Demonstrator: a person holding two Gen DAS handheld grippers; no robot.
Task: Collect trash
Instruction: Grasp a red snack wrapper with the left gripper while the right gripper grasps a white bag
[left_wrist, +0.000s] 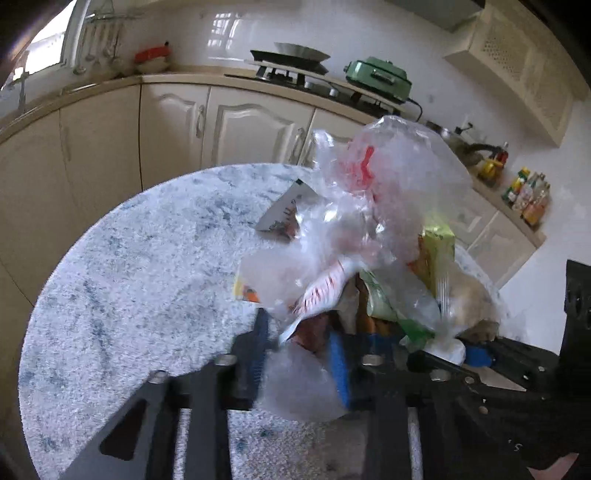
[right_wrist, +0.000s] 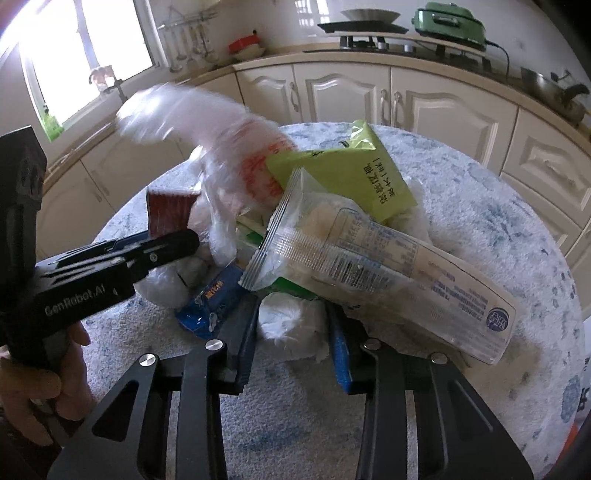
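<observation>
A heap of trash lies on the round marble table (right_wrist: 480, 229): a clear plastic bag with red print (right_wrist: 236, 162), a green wrapper (right_wrist: 354, 173), a clear wrapper with a barcode (right_wrist: 369, 266), a blue packet (right_wrist: 210, 302) and a dark red packet (right_wrist: 168, 210). My left gripper (left_wrist: 299, 354) is shut on the clear plastic bag (left_wrist: 388, 177) and lifts it; it also shows from the side in the right wrist view (right_wrist: 177, 243). My right gripper (right_wrist: 291, 332) is closed around a crumpled white tissue (right_wrist: 288, 325) at the heap's near edge.
Cream kitchen cabinets (right_wrist: 424, 103) curve behind the table. On the counter stand a stove with a pan (right_wrist: 369, 22), a green appliance (right_wrist: 450, 22) and sauce bottles (left_wrist: 528, 195). A window (right_wrist: 85, 48) is at the left. Bare tabletop (left_wrist: 140, 266) lies left of the heap.
</observation>
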